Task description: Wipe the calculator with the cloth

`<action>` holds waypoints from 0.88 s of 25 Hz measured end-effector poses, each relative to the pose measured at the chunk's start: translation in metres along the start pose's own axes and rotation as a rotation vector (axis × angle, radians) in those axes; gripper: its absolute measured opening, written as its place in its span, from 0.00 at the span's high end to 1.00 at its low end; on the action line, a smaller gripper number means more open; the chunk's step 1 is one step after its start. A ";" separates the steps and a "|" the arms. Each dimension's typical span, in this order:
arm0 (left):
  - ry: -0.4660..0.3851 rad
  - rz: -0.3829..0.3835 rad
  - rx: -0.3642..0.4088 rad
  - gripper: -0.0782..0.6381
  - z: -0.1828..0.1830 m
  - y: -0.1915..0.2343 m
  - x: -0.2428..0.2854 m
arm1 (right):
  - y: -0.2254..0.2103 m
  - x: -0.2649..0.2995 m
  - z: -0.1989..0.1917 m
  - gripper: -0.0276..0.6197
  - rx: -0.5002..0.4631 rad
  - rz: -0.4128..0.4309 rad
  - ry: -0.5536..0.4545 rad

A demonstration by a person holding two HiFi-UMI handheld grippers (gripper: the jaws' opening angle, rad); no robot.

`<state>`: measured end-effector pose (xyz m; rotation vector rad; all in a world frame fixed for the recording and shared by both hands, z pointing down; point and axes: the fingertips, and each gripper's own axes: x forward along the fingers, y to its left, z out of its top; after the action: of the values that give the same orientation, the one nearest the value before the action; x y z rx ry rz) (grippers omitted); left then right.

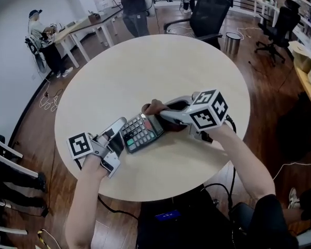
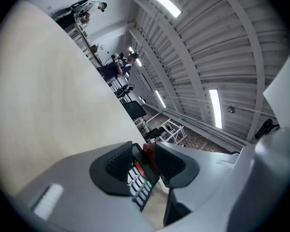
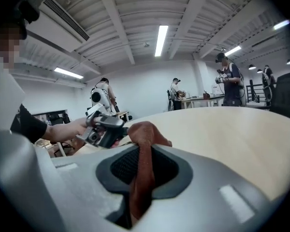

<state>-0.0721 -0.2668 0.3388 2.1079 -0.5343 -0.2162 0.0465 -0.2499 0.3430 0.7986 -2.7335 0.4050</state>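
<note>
On the near part of the one round table [image 1: 145,71] there are two grippers. The left gripper [image 2: 142,166] clamps the one calculator [image 1: 141,131], and the right gripper [image 3: 142,170] pinches the one brown cloth [image 1: 154,107] at its far end.

Bright even indoor light from ceiling strip lamps [image 3: 160,38], soft shadows, strong fisheye bending, dark vignetted corners

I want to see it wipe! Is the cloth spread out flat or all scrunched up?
Scrunched up. The brown cloth is a crumpled wad pinched in the right claw, not laid flat.
</note>
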 end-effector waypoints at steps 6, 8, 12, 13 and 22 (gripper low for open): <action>0.023 0.010 0.065 0.71 0.003 -0.005 0.000 | 0.049 -0.040 -0.010 0.88 -0.092 0.126 0.018; 0.025 0.001 0.072 0.71 0.003 -0.008 0.002 | 0.025 -0.043 0.010 0.88 -0.098 0.036 -0.032; 0.013 -0.009 0.063 0.71 0.002 -0.011 0.001 | -0.027 -0.009 0.039 0.88 -0.087 -0.132 -0.071; 0.009 -0.007 0.067 0.71 0.002 -0.011 0.000 | -0.033 0.003 0.040 0.88 -0.082 -0.137 -0.058; 0.008 0.028 0.098 0.71 0.002 -0.006 -0.001 | 0.011 0.005 0.012 0.88 -0.103 -0.029 0.007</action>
<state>-0.0721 -0.2652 0.3326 2.1942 -0.5798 -0.1685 0.0347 -0.2477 0.3316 0.8071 -2.7082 0.2583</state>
